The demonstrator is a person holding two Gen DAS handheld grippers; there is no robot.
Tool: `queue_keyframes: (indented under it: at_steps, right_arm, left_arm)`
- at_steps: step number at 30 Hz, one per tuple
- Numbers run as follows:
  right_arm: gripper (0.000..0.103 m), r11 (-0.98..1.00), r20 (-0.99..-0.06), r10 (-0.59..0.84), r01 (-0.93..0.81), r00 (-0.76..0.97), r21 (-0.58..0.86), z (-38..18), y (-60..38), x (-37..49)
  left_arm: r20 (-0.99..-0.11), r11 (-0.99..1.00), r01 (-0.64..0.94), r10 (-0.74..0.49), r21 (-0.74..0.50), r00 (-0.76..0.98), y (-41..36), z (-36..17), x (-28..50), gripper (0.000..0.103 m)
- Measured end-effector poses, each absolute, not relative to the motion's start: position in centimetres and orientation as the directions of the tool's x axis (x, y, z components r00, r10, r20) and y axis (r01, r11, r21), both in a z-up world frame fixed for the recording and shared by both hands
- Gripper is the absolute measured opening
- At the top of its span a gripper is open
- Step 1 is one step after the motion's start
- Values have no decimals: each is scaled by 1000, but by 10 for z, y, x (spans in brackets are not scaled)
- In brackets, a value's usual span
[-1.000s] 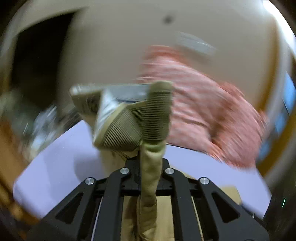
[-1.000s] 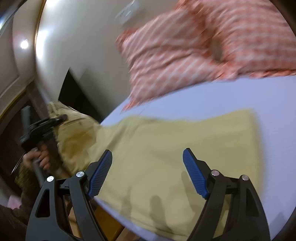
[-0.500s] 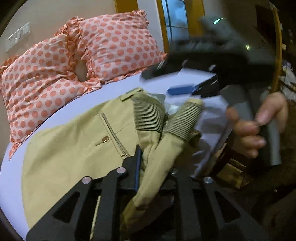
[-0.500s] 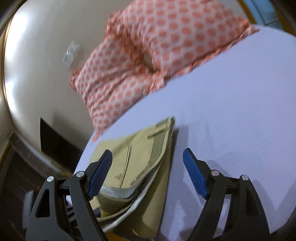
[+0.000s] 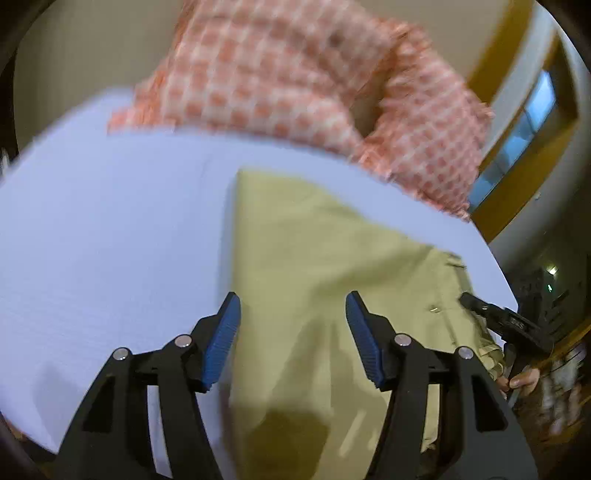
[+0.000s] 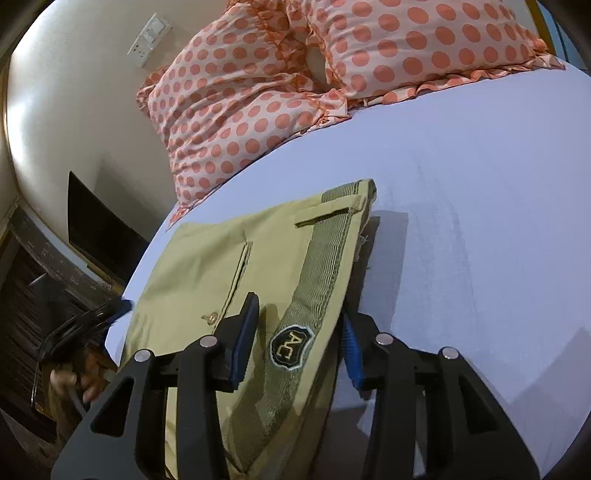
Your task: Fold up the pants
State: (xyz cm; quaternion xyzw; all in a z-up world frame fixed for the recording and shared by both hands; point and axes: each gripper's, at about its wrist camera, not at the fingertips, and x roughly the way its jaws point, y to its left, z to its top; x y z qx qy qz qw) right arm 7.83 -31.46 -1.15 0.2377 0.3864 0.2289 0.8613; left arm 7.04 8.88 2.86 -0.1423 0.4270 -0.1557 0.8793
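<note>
Khaki pants (image 5: 325,266) lie folded on a pale lilac bed sheet (image 5: 110,240). In the left wrist view my left gripper (image 5: 291,339) is open and empty, just above the folded edge of the pants. In the right wrist view the pants (image 6: 229,258) show a back pocket, a button and a ribbed waistband (image 6: 325,258) with an "AC" patch (image 6: 291,347). My right gripper (image 6: 299,339) is open, its blue pads either side of the waistband end. The right gripper also shows at the right edge of the left wrist view (image 5: 506,325).
Two pink pillows with orange dots (image 6: 288,74) lie at the head of the bed by a cream wall. A wall socket (image 6: 149,35) is above them. A dark opening (image 6: 96,229) is beside the bed. A yellow-framed window (image 5: 517,147) is at right.
My left gripper has let go of the waistband and opened, now over the folded pants. My right gripper has moved down onto the waistband end.
</note>
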Motion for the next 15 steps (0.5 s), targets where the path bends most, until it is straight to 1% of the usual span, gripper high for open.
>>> queue_keyframes:
  at_steps: [3,5,6,7,8,9,11,13,15]
  right_arm:
    - [43,788,-556,570,-212,605,578,-14,-315,77]
    - [43,785,-550,565,-196,615,588,-15,-317,75]
    - [43,788,-551,560,-194,619,584,-16,-316,75]
    - [43,799,-555,548,-195,626,569,-15,-313,74]
    - [44,808,-560,538,-198,630,555,-15,-311,73]
    - [44,814,-562,533,-200,632,546,-15,-309,73]
    - [44,803,-557,549,-209,623,557,-16,-308,72]
    - [43,783,-540,572,-216,618,583,-18,-312,73]
    - [43,784,-536,573,-224,620,579,-19,-312,72]
  left_arm:
    - [-750,914,145,-394,-378,532,89,16,80,59]
    - [-757,920,156,-386,-360,527,85,16,81,65]
    - [-763,921,163,-384,-353,520,82,15,80,66]
    - [-767,923,172,-381,-343,517,80,15,77,67]
    - [-768,922,183,-385,-340,512,77,15,79,72]
    - [-769,921,193,-388,-338,507,74,12,82,73]
    - [-772,918,211,-397,-337,495,69,12,80,75]
    - [-769,913,219,-408,-344,492,65,14,77,75]
    - [-763,908,230,-420,-351,491,62,17,77,76]
